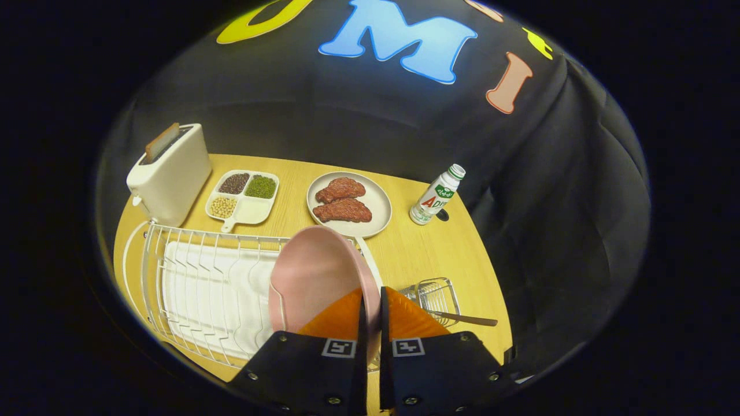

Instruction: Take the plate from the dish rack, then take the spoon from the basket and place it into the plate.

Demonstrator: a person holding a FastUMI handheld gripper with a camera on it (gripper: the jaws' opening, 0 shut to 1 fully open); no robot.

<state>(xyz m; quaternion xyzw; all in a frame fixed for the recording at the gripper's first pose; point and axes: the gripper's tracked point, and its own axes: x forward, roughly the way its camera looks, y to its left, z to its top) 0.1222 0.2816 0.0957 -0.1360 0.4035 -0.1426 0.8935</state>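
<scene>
A pink plate stands on edge at the right end of the white wire dish rack. My gripper is shut on the plate's near rim, one finger on each side of it. Just right of the fingers sits a small wire basket with a spoon in it, its brown handle sticking out to the right over the wooden table.
Beyond the rack stand a white toaster, a divided tray of beans and grains, a grey plate with two pieces of meat and a small white bottle. The table's edge curves away at the right.
</scene>
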